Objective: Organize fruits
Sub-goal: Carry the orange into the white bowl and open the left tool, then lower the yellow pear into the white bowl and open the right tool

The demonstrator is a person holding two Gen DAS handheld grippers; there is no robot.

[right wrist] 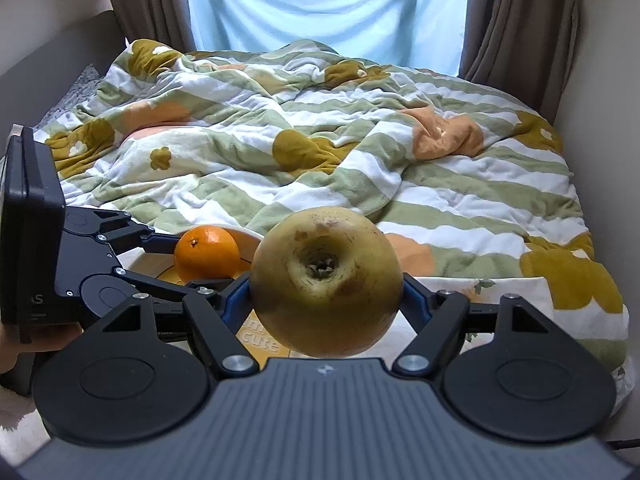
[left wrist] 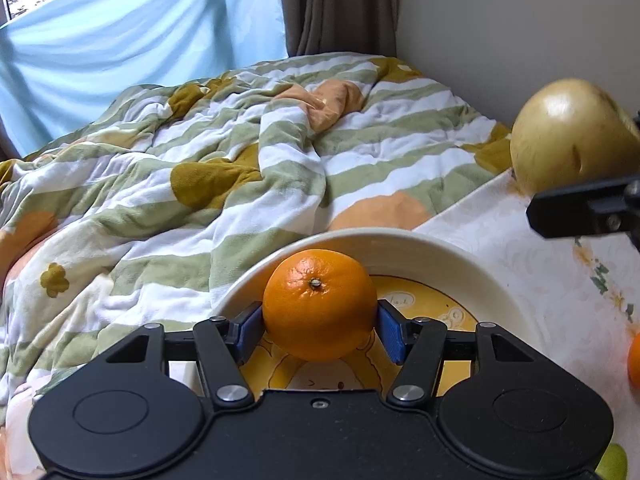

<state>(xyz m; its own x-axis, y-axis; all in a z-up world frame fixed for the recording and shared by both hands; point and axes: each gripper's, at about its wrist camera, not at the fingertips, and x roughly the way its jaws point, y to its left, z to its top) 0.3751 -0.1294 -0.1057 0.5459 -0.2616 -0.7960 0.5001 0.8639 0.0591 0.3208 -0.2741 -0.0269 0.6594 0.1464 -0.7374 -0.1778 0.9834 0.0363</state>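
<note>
The left gripper (left wrist: 319, 326) has its blue fingers (left wrist: 249, 326) clamped on an orange (left wrist: 319, 305), one pad on each side, stem end facing the camera. The fruit's underside is hidden by its own bulk, so whether it touches the bowl (left wrist: 460, 264) beneath the fingers cannot be told. The bowl's near rim is cut off by the gripper body, and the yellow cartoon print on its floor shows only in patches. At the right edge of this view a second orange (left wrist: 634, 360) is cropped to a sliver, and a green fruit (left wrist: 612, 462) peeks out at the bottom corner, both on the patterned surface (left wrist: 520, 240).

The right gripper (right wrist: 326, 300) has its fingers (right wrist: 236, 300) closed on a pear (right wrist: 326, 282), which covers most of both pads. The pear is held in the air, blossom end toward the camera, with the bowl below and left of the fingers.

Both grippers point forward toward the bed quilt (right wrist: 360, 160), the left one angled in from the left, slightly ahead of the right fingers.
</note>
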